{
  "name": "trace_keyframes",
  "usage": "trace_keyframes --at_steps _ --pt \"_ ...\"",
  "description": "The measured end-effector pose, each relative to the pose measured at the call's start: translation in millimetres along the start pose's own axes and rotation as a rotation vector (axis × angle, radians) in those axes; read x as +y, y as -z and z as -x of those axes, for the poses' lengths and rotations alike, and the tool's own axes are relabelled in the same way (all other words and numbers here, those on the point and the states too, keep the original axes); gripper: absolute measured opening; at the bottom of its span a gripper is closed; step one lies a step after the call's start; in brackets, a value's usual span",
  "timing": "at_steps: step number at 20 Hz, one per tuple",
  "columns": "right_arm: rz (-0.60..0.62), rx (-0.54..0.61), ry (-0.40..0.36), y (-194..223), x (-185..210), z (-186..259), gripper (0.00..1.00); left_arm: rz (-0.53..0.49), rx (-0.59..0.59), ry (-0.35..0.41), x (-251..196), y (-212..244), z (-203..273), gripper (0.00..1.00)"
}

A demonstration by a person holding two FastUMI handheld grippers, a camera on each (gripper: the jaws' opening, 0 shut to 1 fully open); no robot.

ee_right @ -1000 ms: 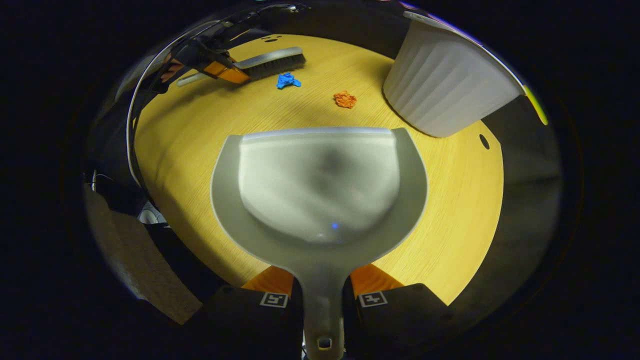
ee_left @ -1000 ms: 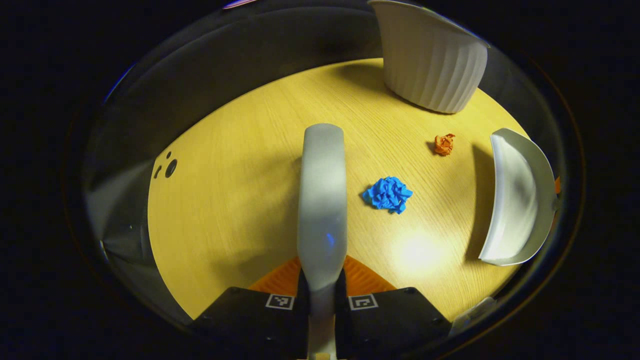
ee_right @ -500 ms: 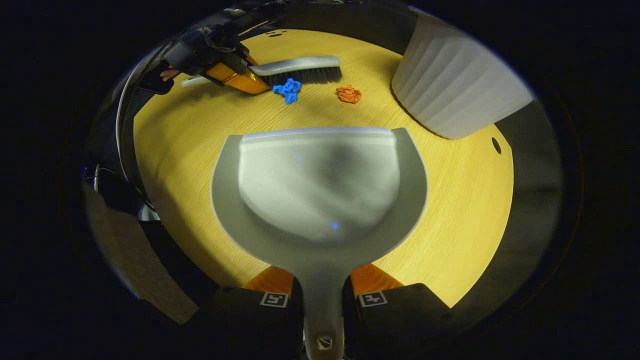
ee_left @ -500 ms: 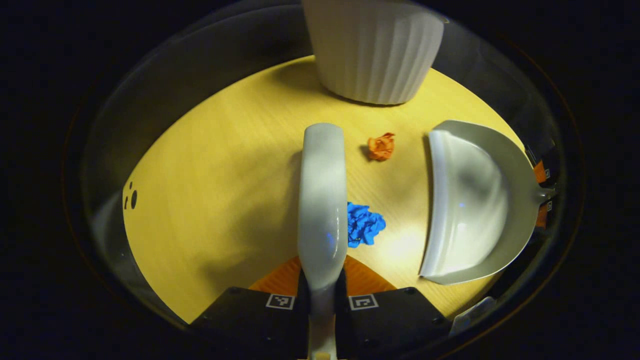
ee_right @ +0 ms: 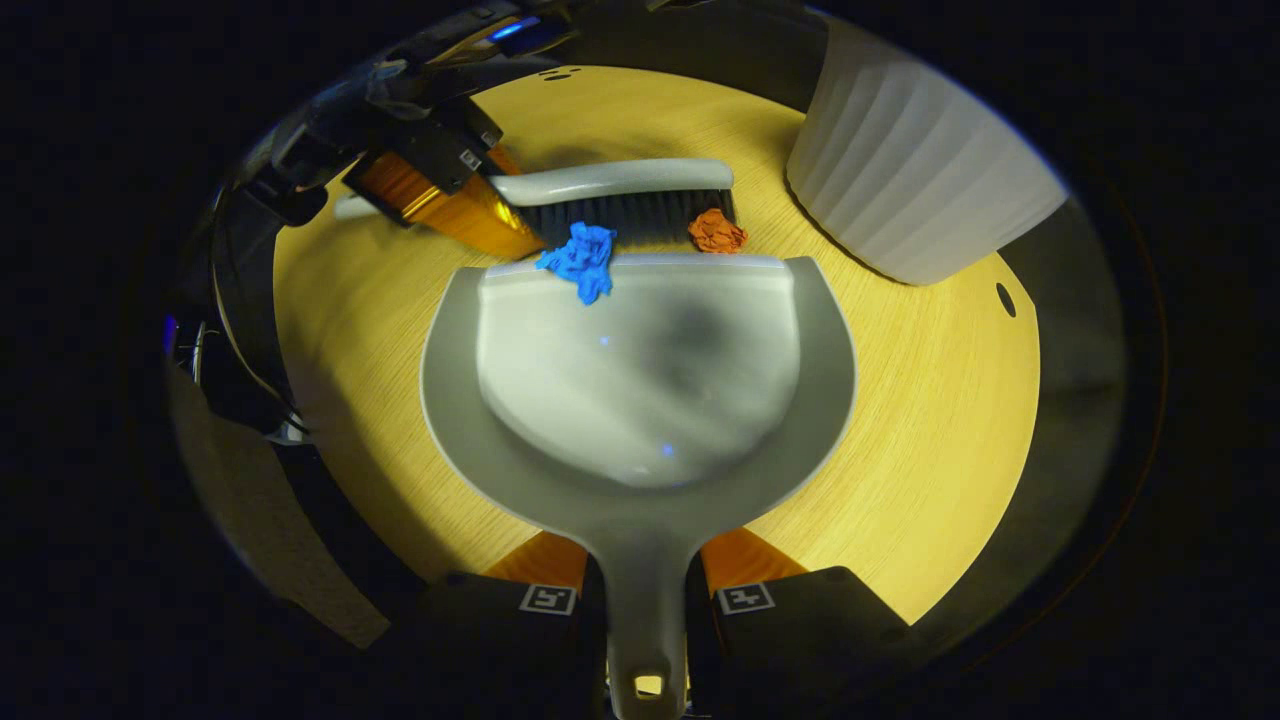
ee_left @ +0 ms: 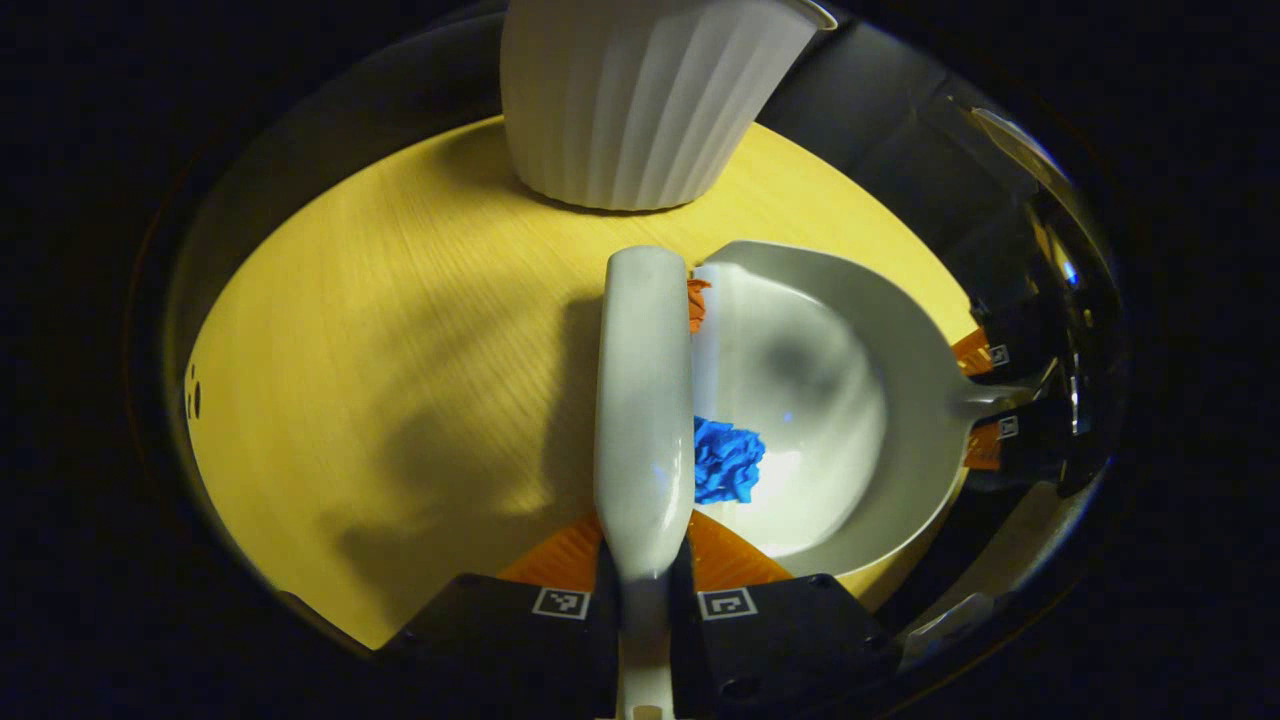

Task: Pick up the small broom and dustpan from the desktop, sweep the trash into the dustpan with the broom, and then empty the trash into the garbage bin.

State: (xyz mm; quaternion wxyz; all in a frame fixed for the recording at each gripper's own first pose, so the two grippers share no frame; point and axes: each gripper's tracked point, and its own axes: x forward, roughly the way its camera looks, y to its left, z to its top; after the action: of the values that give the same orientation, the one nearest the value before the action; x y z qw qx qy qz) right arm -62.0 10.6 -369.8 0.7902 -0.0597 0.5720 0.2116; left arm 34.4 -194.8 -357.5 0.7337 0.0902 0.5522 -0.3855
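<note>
the left gripper [ee_left: 645, 590] is pinching the broom [ee_right: 620, 200], its long axis lying along the dustpan [ee_right: 640, 390] lip; the right gripper [ee_right: 645, 600] is pinching the dustpan handle. the blue trash [ee_right: 582, 260] is crossing the lip at upper centre, the orange trash [ee_right: 716, 232] just outside it.

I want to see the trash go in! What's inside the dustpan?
The blue paper wad lies over the dustpan lip; the orange wad sits just outside.

No readable text, brand or number anywhere; square coded markers [ee_left: 559, 602] on each tool, not legible
</note>
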Motion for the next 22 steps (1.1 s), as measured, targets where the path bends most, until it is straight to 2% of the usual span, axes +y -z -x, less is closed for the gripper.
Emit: trace_keyframes --at_steps 1,5,8,11,13,14,15,16,18,22 --pt "-0.002 -0.01 -0.002 -1 0 0 0.36 0.013 -0.004 0.02 -3 0 1 0.25" --pt "0.001 -0.05 0.0 2 0 -5 0.36 0.016 -0.009 0.101 -13 3 10 0.25" --pt "-0.003 -0.066 0.001 1 0 -6 0.36 -0.033 -0.003 0.076 -11 7 16 0.25" --pt "-0.041 -0.093 0.031 1 -1 -1 0.36 -0.007 -0.074 0.013 -4 2 29 0.25" --pt "-0.096 -0.122 0.049 -1 -2 8 0.36 0.061 -0.149 -0.035 6 -4 46 0.25" --pt "-0.13 -0.13 0.056 -1 -1 15 0.31 0.104 -0.186 -0.064 14 -4 57 0.25" --pt "-0.164 -0.138 0.066 -1 0 23 0.36 0.149 -0.216 -0.102 24 -3 69 0.25" --pt "-0.2 -0.15 0.079 -2 0 34 0.36 0.185 -0.242 -0.146 35 1 77 0.25" --pt "-0.258 -0.17 0.109 -3 0 64 0.36 0.244 -0.264 -0.215 47 21 89 0.25" --pt "-0.315 -0.152 0.181 -1 10 137 0.36 0.317 -0.217 -0.284 49 44 90 0.25"
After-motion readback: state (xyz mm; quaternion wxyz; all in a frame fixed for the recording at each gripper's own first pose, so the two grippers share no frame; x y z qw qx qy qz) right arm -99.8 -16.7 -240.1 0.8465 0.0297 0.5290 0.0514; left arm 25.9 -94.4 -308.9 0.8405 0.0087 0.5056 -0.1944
